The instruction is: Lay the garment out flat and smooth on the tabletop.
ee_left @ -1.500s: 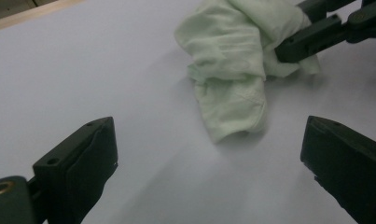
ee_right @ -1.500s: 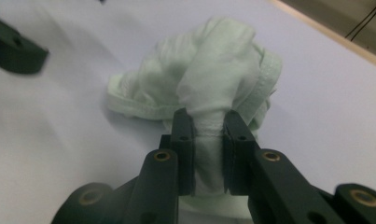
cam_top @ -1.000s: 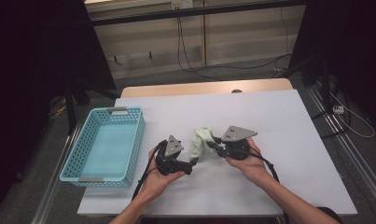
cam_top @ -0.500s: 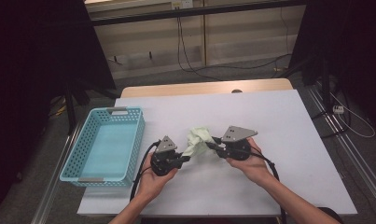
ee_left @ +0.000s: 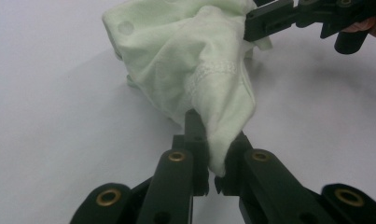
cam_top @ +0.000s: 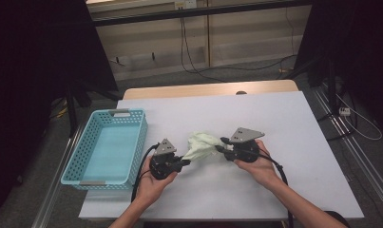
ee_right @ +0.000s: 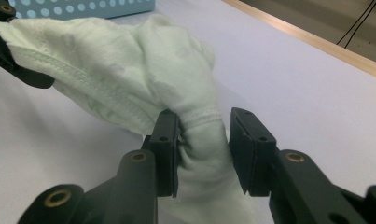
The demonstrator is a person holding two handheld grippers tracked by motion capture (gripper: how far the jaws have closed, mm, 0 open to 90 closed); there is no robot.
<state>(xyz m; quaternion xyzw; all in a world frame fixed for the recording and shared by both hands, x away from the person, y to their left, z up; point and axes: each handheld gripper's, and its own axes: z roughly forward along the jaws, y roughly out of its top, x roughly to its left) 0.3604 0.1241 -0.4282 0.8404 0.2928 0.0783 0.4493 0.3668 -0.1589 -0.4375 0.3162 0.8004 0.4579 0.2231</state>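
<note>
The pale green cloth (cam_top: pixel 201 145) lies bunched at mid-bench (cam_top: pixel 274 123), unfolded, with the basket (cam_top: pixel 106 147) at its nine o'clock. The left gripper (ee_left: pixel 212 158) is clamped on its corner. The right gripper (ee_right: pixel 204 140) has just been opening, cloth loose between its jaws, so most work remains.

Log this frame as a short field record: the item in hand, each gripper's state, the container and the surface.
item: pale green cloth, bunched, stretched between the two grippers
left gripper: shut on one end of the cloth
right gripper: jaws have just been opening; cloth lies between them, a gap shows at one pad
container: light blue basket, at the table's left edge, nothing seen inside
surface: white table, cloth apart from the basket
</note>
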